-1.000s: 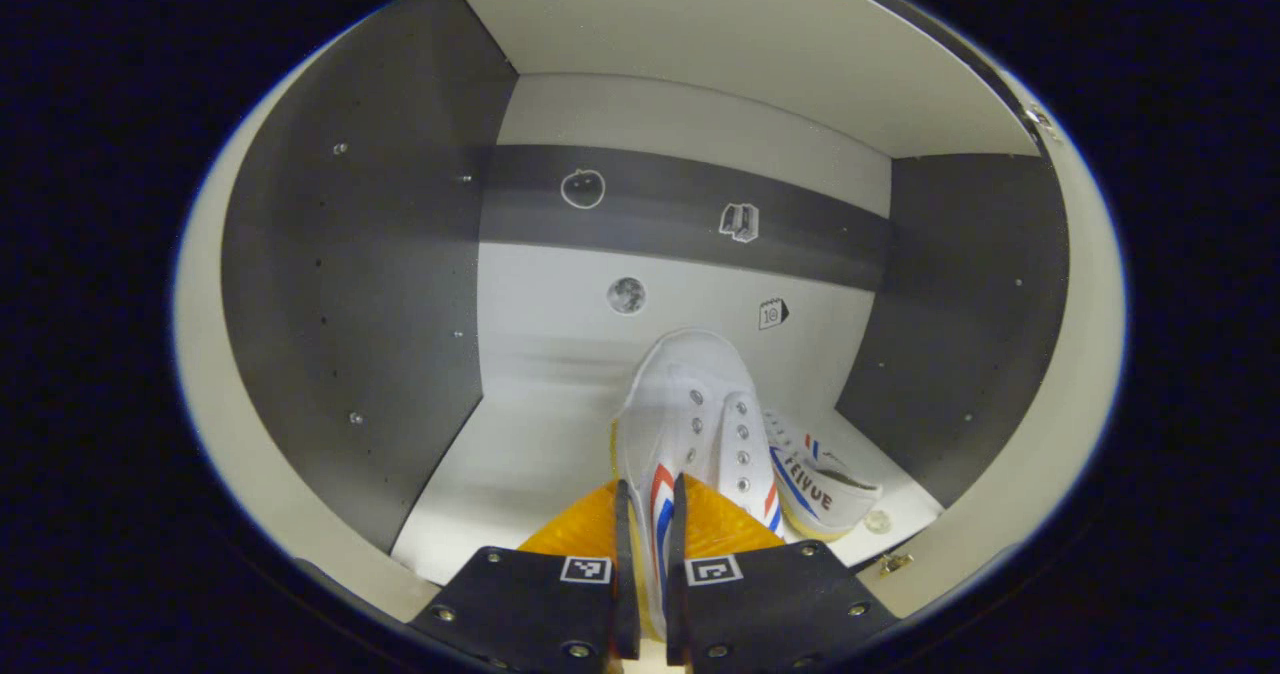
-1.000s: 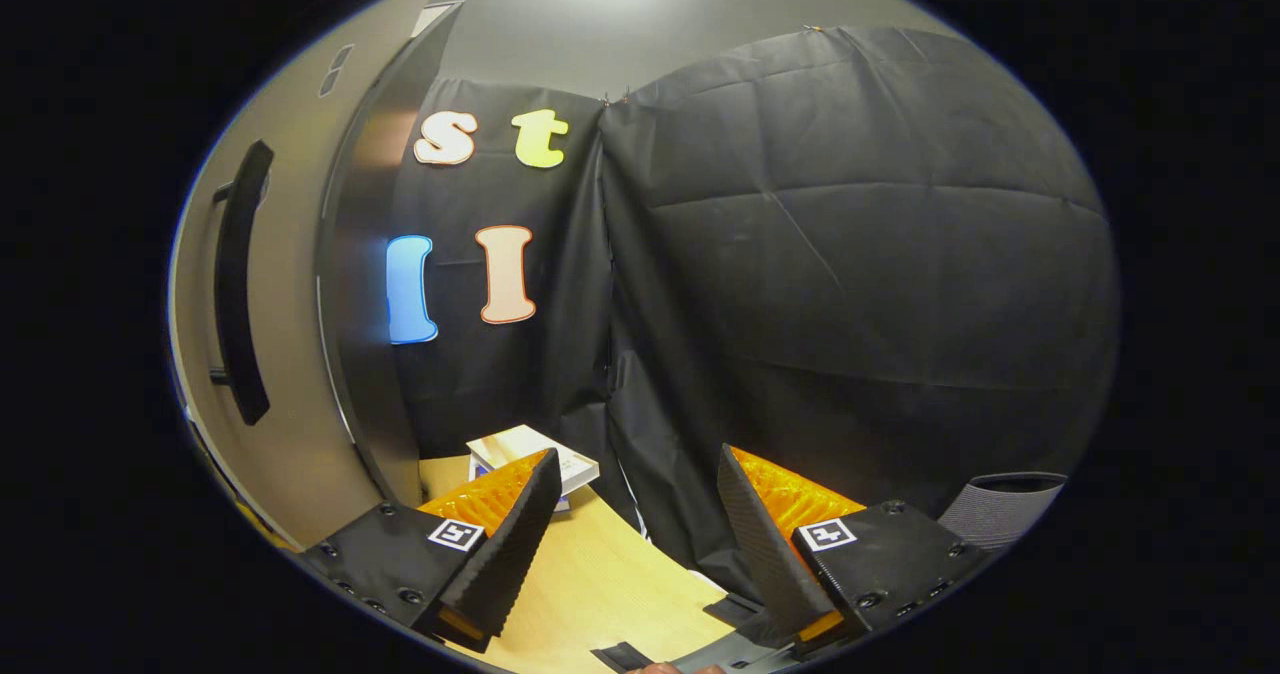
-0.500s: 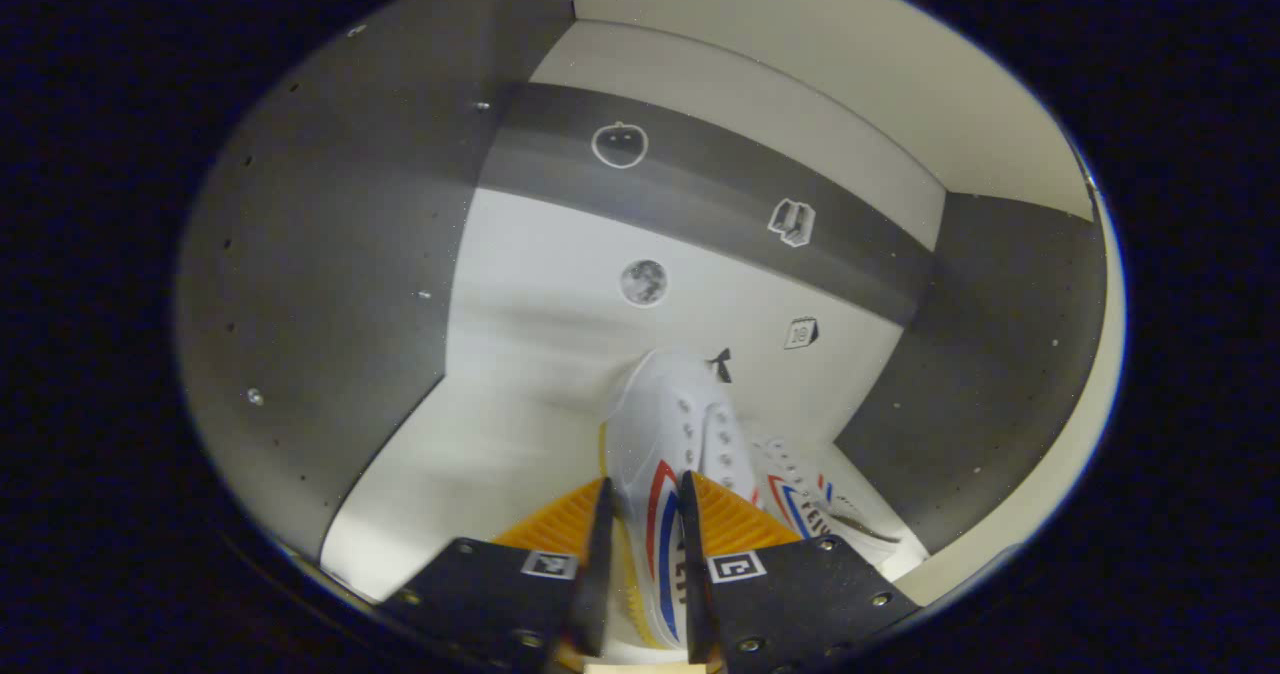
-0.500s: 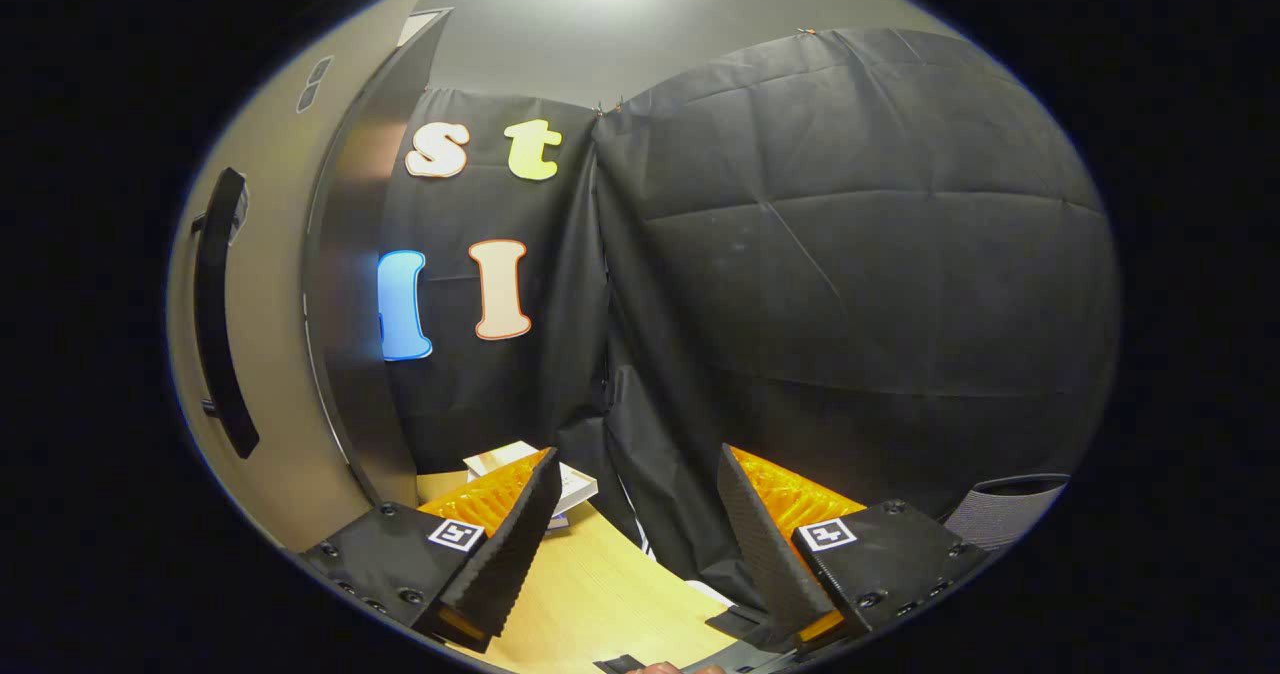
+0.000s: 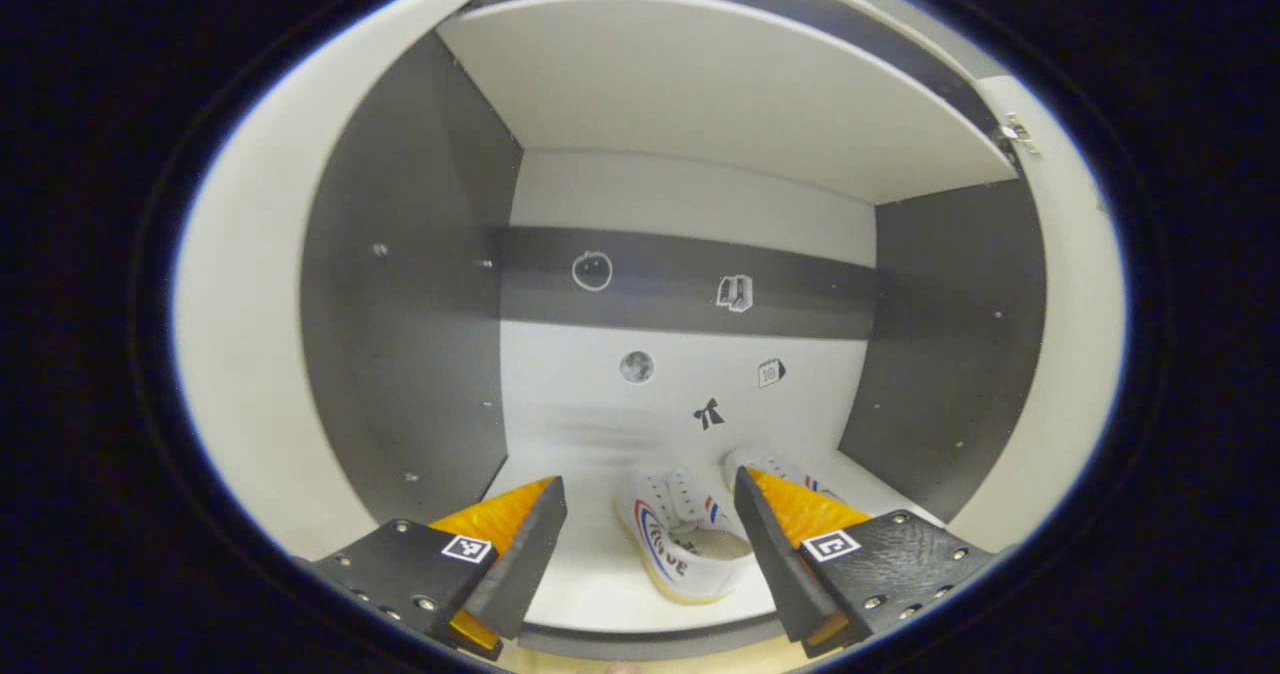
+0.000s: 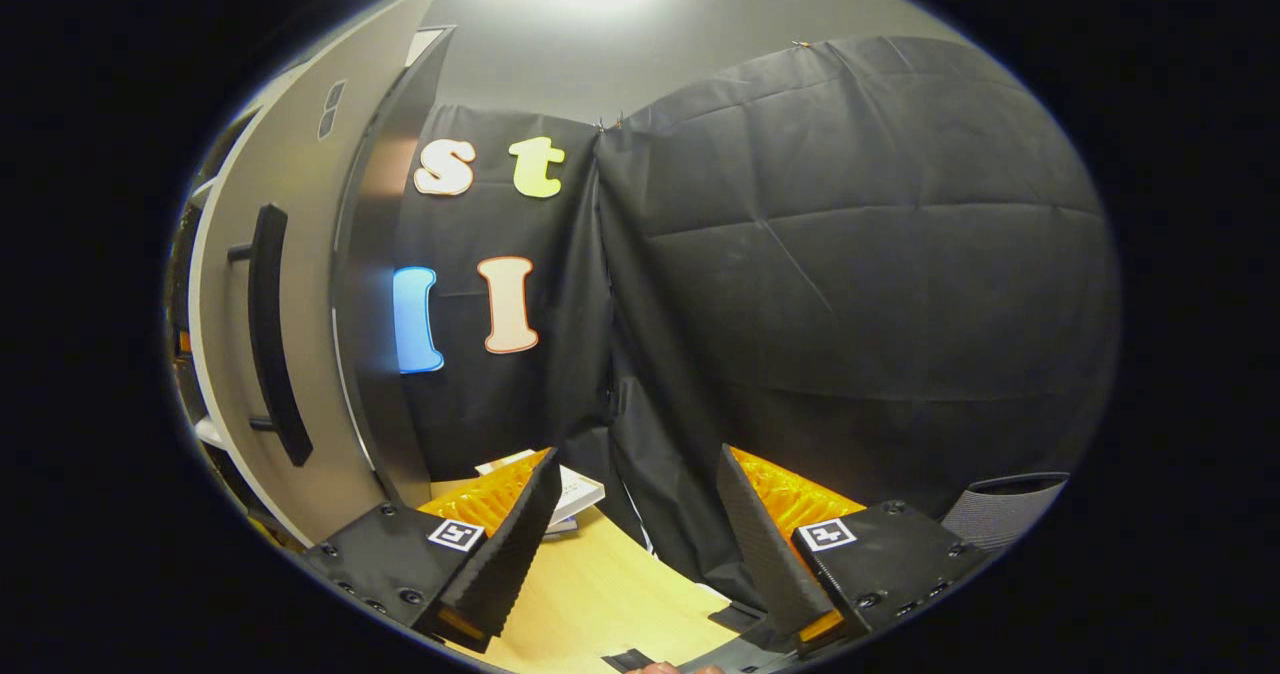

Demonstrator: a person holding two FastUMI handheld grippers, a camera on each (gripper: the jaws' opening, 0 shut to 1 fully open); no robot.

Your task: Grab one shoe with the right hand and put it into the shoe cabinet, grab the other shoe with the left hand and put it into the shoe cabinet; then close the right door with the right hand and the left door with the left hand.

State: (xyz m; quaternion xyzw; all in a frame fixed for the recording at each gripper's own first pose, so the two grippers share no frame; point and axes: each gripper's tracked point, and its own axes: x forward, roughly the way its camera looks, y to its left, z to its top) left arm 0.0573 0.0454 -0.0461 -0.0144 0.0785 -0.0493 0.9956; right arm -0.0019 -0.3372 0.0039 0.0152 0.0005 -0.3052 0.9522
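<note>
In the left gripper view, two white shoes with red and blue stripes stand side by side on the floor of the shoe cabinet [image 5: 600, 574]. The nearer shoe [image 5: 680, 544] lies between and beyond my fingers. The second shoe [image 5: 775, 466] is to its right, partly hidden by my right finger. My left gripper [image 5: 650, 539] is open, drawn back at the cabinet's front, touching neither shoe. In the right gripper view, my right gripper [image 6: 635, 519] is open and empty above a wooden table [image 6: 590, 594]. The cabinet's open right door [image 6: 300, 354] with its dark handle [image 6: 270, 334] stands at the left.
The cabinet has dark side walls [image 5: 410, 334], a pale shelf above [image 5: 700, 84], and small stickers on the back wall. A stack of books [image 6: 575, 489] lies on the table near the black cloth wall. A grey ribbed object [image 6: 1000, 509] sits at the lower right.
My left gripper has opened, let go of the shoe and pulled back out of the cabinet; the shoe now rests beside the other one. The right gripper has shifted only slightly.
</note>
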